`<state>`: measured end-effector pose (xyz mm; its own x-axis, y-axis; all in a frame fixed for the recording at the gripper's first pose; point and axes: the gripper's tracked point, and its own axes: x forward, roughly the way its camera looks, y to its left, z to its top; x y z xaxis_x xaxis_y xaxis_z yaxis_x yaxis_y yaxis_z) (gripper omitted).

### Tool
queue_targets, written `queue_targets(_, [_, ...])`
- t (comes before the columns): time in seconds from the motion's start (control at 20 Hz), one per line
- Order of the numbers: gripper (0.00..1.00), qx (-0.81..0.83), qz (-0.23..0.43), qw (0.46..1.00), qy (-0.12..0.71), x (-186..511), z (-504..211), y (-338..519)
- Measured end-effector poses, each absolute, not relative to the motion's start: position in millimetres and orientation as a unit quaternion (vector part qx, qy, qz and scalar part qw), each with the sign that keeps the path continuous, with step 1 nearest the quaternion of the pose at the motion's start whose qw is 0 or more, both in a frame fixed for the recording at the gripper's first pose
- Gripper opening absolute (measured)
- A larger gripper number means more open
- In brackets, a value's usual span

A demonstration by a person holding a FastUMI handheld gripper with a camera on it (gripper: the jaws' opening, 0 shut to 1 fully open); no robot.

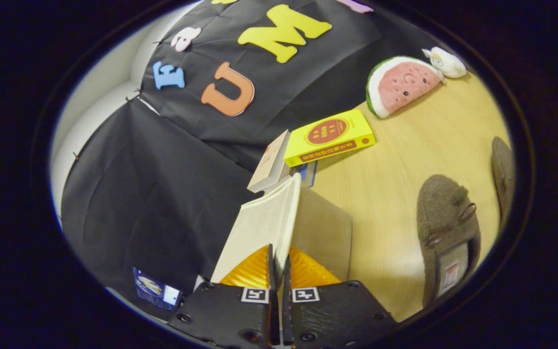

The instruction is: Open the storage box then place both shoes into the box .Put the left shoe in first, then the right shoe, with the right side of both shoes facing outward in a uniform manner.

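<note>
My gripper (279, 264) is shut on the thin edge of the storage box's lid (264, 225), a cream panel standing on edge between the orange fingers (252, 269). Beside the lid, a beige inner wall of the box (322, 232) shows. A brown fuzzy shoe (446, 228) with a small bow and a light insole lies on the wooden table (405, 160) to the right of the fingers. A second brown shoe (503, 174) lies further right, only partly seen.
Beyond the box lies a yellow book (330, 135), with a beige book (271, 162) leaning beside it and a blue one under it. A watermelon-slice plush (397, 85) and a small white toy (446, 62) sit at the table's far side.
</note>
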<state>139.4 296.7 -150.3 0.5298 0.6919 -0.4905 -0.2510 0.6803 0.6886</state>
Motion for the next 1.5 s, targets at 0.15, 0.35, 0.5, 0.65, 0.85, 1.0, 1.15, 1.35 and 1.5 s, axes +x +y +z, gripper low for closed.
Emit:
queue_targets(0.15, [0.01, 0.267, 0.283, 0.839, 0.379, 132.6, -121.4, 303.4])
queue_targets(0.35, [0.01, 0.257, 0.289, 0.847, 0.364, 123.3, -74.2, 324.7])
queue_targets(0.5, [0.01, 0.225, 0.294, 0.86, 0.35, 116.4, -40.4, 352.9])
queue_targets(0.65, [0.0, 0.197, 0.301, 0.87, 0.338, 111.9, -11.6, 389.5])
queue_targets(0.85, [0.01, 0.195, 0.316, 0.868, 0.331, 109.4, 11.2, 438.2])
queue_targets(1.0, [0.04, 0.173, 0.324, 0.873, 0.319, 109.2, 20.1, 474.6])
queue_targets(1.15, [0.13, 0.152, 0.336, 0.874, 0.316, 106.3, 23.5, 511.2])
queue_targets(1.35, [0.33, 0.101, 0.366, 0.877, 0.294, 94.0, 32.8, 554.0])
queue_targets(1.5, [0.62, 0.081, 0.379, 0.885, 0.258, 79.2, 52.1, 565.2])
